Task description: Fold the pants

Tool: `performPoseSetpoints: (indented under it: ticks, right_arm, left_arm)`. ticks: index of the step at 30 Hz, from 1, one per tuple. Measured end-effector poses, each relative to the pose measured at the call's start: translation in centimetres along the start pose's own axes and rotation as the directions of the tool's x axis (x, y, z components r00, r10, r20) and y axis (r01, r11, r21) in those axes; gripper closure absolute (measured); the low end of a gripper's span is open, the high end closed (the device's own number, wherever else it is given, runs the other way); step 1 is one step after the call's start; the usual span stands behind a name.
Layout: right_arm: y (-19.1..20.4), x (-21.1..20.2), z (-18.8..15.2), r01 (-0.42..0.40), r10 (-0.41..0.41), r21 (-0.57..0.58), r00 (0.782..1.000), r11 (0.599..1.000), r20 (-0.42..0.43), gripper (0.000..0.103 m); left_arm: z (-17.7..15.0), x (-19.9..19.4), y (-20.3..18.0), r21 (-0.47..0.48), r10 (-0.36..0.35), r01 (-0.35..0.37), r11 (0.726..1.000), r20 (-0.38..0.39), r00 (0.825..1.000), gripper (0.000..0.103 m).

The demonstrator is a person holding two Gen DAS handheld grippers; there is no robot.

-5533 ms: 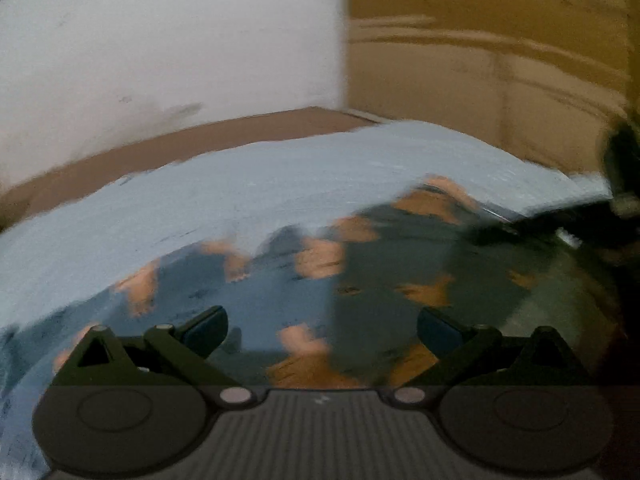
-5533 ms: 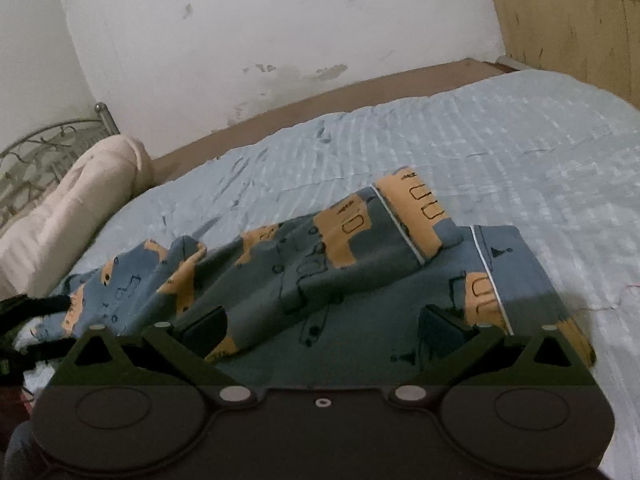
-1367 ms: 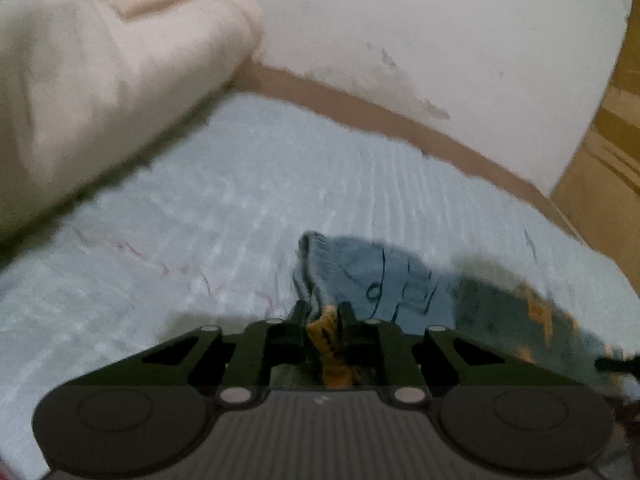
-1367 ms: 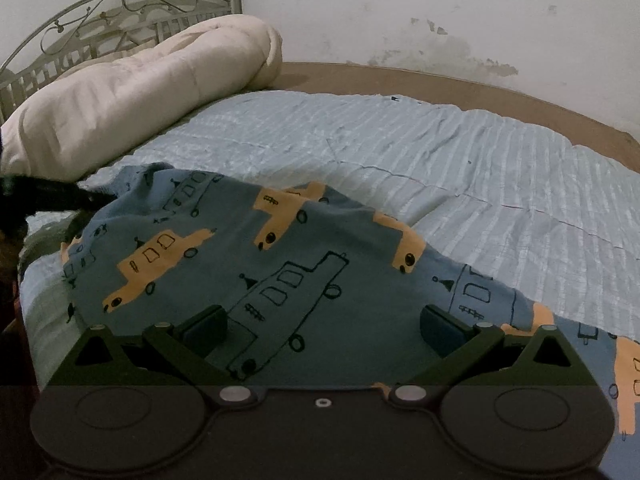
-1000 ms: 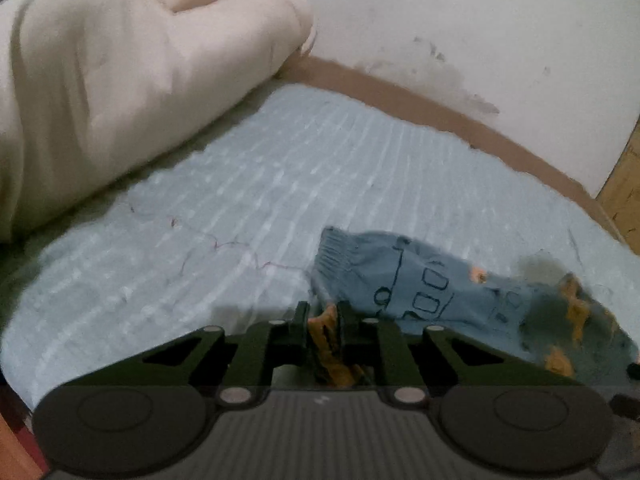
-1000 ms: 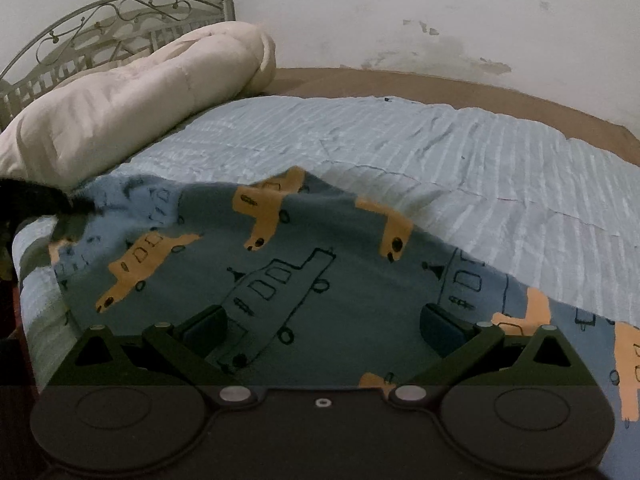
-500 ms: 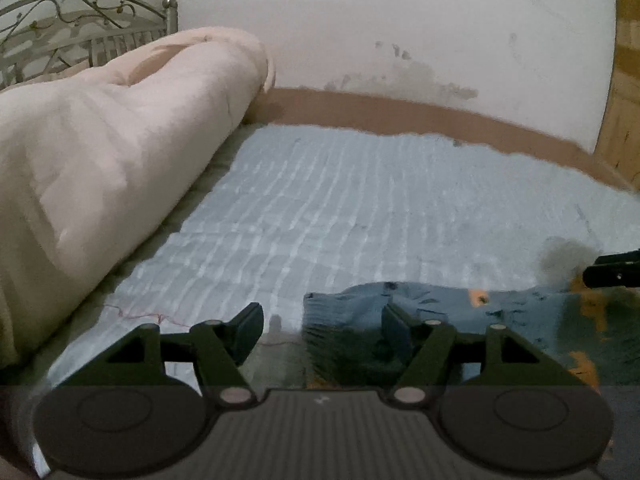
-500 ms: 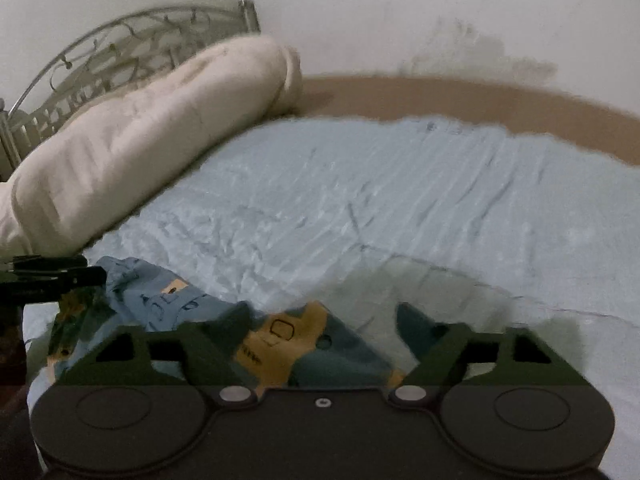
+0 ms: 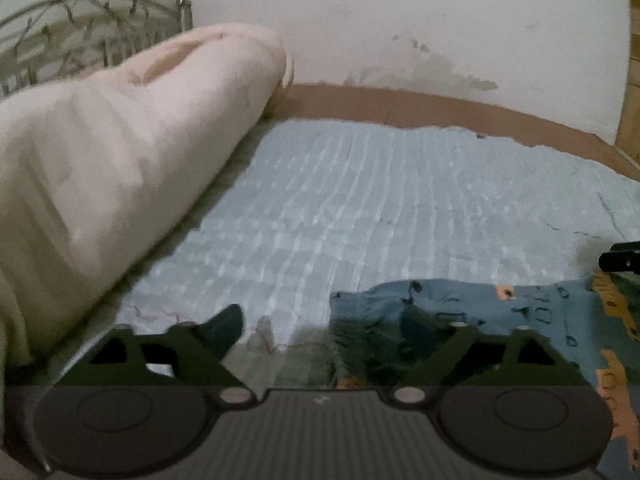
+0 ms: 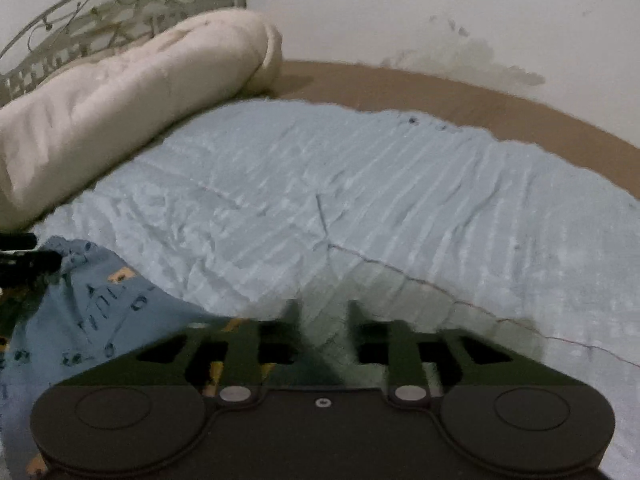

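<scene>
The left tongs (image 9: 316, 320) were spreading wide with nothing pinched, the cuff of the pants (image 9: 460, 312) lying on the bed (image 9: 360, 200) just in front. The right tongs (image 10: 322, 312) were half shut, closing over bare sheet. Pants looked light and floppy; I'd grab the hem corners.
</scene>
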State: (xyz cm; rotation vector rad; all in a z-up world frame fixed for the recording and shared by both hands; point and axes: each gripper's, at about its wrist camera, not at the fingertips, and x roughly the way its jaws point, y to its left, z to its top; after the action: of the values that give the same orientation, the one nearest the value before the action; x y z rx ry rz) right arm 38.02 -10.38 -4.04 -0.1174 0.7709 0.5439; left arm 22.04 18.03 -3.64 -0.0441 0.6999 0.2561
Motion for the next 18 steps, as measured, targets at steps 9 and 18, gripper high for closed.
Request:
performPoseSetpoints:
  ticks: [9, 18]
  right_arm:
    - [1.9, -5.5, -7.1, 0.115, -0.117, -0.118, 0.993, 0.986, -0.011, 0.018]
    - [-6.0, -14.5, -12.4, 0.377, -0.379, 0.117, 0.925, 0.919, -0.006, 0.007]
  left_arm:
    - [-2.3, -0.8, 1.0, 0.045, 0.068, -0.065, 0.997, -0.066, 0.995, 0.007]
    - [-2.0, -4.3, -0.3, 0.069, 0.089, -0.086, 0.994, -0.041, 0.995, 0.004]
